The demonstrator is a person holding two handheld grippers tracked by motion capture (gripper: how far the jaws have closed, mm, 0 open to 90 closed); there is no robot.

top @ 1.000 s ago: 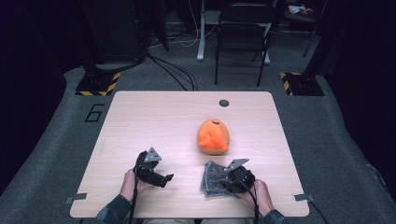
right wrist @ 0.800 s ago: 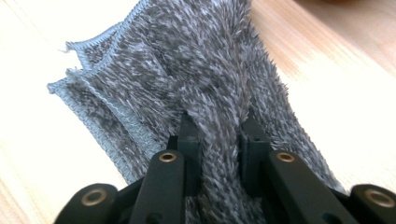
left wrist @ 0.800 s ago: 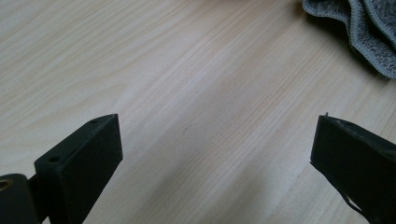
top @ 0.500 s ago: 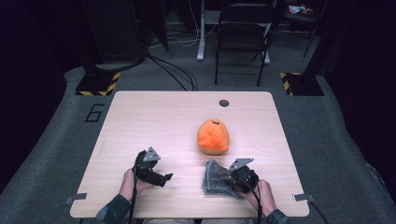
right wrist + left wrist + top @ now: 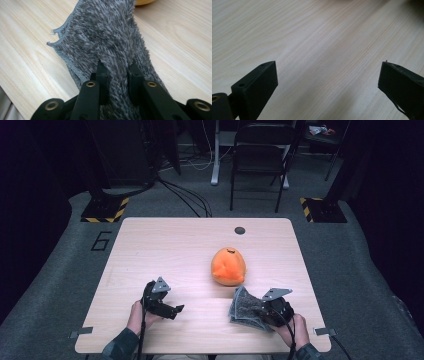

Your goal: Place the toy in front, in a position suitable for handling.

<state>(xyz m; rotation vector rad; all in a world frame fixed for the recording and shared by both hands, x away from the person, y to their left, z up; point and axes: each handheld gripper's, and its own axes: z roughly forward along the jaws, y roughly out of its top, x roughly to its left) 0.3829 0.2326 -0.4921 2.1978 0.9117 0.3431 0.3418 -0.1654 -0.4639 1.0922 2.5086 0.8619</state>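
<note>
Right tongs point(image 5: 117, 72) have just closed, now pinching fold of grey fuzzy cloth point(image 5: 107, 37) near tabletop point(image 5: 165, 250) front-right corner; cloth bunched higher than a second ago. We judge grasp secured, lift starting. Left tongs point(image 5: 327, 80) spread, nothing between, front-left. Orange plush point(image 5: 228, 266) mid-tabletop, untouched.

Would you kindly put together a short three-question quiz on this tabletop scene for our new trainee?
1. True or false: the right gripper is clamped on the grey fuzzy cloth.
2. What lies between the left gripper's jaws? A) orange plush toy B) nothing, bare table C) cloth
3. What colour is the plush toy beyond the cloth?

Key: 1 true; 2 B; 3 orange.
</note>
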